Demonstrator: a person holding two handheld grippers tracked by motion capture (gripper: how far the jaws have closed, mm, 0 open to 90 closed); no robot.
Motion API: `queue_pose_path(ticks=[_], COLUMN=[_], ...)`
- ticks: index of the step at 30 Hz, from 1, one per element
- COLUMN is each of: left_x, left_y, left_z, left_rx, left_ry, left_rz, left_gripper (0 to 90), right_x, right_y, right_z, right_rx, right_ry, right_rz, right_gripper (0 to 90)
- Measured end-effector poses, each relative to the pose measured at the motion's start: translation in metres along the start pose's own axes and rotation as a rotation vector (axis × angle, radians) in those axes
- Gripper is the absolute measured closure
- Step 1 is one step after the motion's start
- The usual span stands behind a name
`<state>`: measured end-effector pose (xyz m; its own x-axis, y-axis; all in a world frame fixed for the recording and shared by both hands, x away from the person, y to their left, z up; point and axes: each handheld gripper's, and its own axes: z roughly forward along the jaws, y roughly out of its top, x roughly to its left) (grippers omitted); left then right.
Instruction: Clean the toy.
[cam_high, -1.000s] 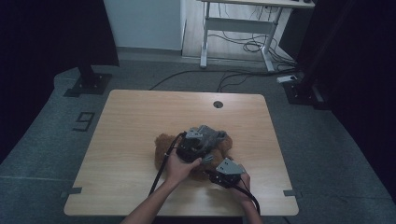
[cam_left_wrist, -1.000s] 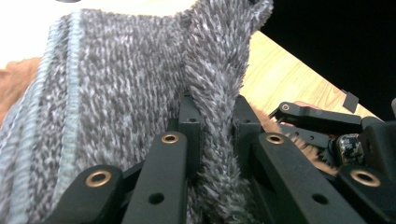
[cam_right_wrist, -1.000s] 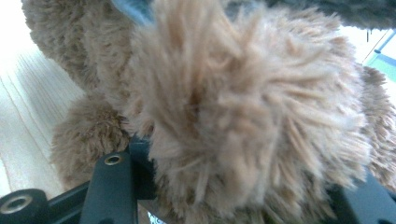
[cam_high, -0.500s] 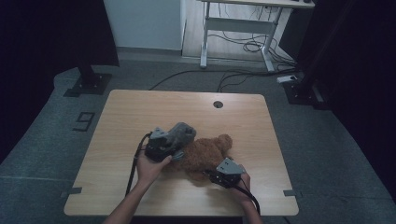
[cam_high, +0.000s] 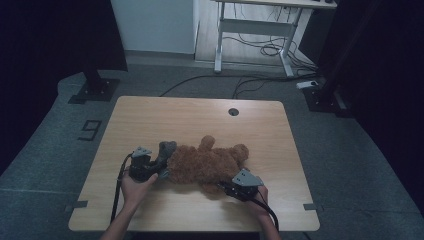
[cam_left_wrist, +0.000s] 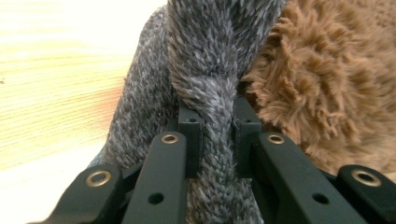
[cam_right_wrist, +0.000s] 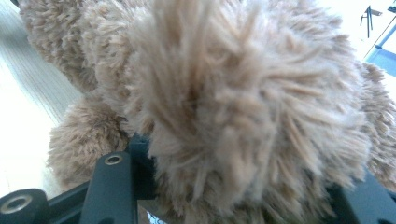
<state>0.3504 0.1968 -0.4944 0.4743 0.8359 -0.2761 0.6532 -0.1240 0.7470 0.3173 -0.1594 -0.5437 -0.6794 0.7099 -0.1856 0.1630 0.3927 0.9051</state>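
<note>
Left claw (cam_left_wrist: 217, 140) pinches a fold of grey knitted fabric (cam_left_wrist: 205, 70) at the left end of the brown plush bear (cam_high: 207, 162). Right claw (cam_high: 225, 187) grips the bear's lower right fur. The bear lies on the desk (cam_high: 200, 115), near its front edge.

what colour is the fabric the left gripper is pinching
Mottled grey, fuzzy fabric, beside the brown plush toy; clearest in the left gripper view.
</note>
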Motion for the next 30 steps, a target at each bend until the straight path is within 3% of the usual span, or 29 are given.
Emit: queue_pose_path(ticks=[3,6,9,15,20,24,28,30], left_x=[-0.015,-0.038,-0.06,-0.127,-0.172,-0.184,-0.171,-0.167], left_y=[0.012,0.027,0.04,0.059,0.066,0.062,0.055,0.054], left_z=[-0.007,-0.01,-0.006,0.024,0.051,0.074,0.08,0.077], left_rx=[-0.038,-0.062,-0.076,-0.052,-0.017,0.058,0.064,0.059], left_ry=[-0.019,-0.036,-0.076,-0.151,-0.209,-0.208,-0.241,-0.24], left_rz=[0.034,0.094,0.123,0.249,0.306,0.331,0.271,0.266], left_gripper=[79.0,79.1,79.4,79.4,79.4,79.2,79.2,79.2], right_x=[-0.001,-0.001,-0.001,-0.001,-0.001,-0.001,-0.001,-0.001], right_y=[0.0,0.0,-0.001,-0.001,-0.001,-0.001,-0.002,-0.001], right_z=[0.0,0.0,0.0,0.0,-0.001,-0.001,0.0,0.0], right_rx=[-0.003,-0.003,-0.003,-0.005,-0.003,-0.002,0.0,-0.001], right_ry=[-0.001,0.002,0.002,0.005,0.007,0.006,0.009,0.009], right_rz=[0.009,0.011,0.01,0.012,0.015,0.017,0.017,0.015], right_gripper=[44.2,44.2,44.2,44.1,44.1,44.1,43.8,43.7])
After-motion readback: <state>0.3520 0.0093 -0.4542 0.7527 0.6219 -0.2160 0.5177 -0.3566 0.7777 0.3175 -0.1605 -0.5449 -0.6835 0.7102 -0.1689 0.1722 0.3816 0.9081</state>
